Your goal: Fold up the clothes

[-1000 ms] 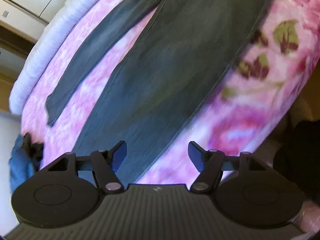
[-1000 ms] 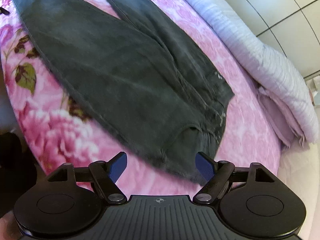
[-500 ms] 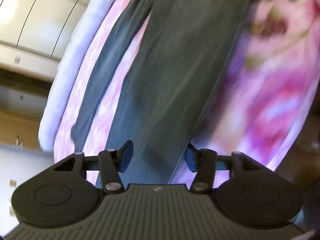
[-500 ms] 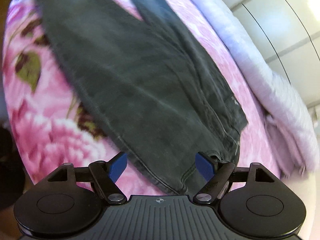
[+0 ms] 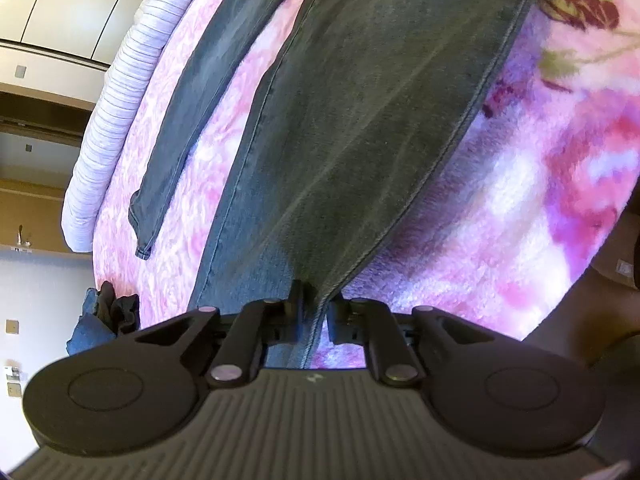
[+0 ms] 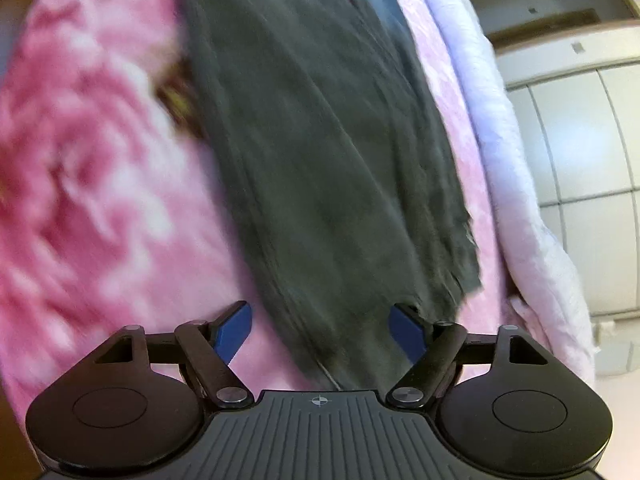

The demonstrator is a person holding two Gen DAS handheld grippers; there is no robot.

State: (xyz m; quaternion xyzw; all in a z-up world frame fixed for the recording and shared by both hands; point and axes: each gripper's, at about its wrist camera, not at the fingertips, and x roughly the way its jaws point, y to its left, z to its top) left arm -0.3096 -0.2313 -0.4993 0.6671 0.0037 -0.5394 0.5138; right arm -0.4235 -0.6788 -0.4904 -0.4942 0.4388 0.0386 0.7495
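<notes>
Left wrist view: one pair of dark grey jeans [image 5: 360, 128] lies spread on a pink floral blanket [image 5: 520, 208], its two legs running away from the camera, the narrower far leg ending in a hem near the blanket's edge. The left gripper [image 5: 316, 308] has just been closing, and its jaws now clamp the stitched side seam of the near leg, which bunches into a ridge between them. One pale lilac ribbed quilt [image 5: 116, 120] lies rolled along the far side of the blanket. A small heap of blue and dark cloth [image 5: 104, 320] sits at the blanket's left end.

Right wrist view, blurred: the same jeans [image 6: 328, 168] fill the middle, and their frayed end reaches down between the fingers. The right gripper [image 6: 320, 332] stands wide; its jaws have just been closing a little, its two blue pads apart and not pressing the denim between them. The lilac quilt [image 6: 512, 184] runs along the right, with pale panelled cupboards [image 6: 580, 160] behind.
</notes>
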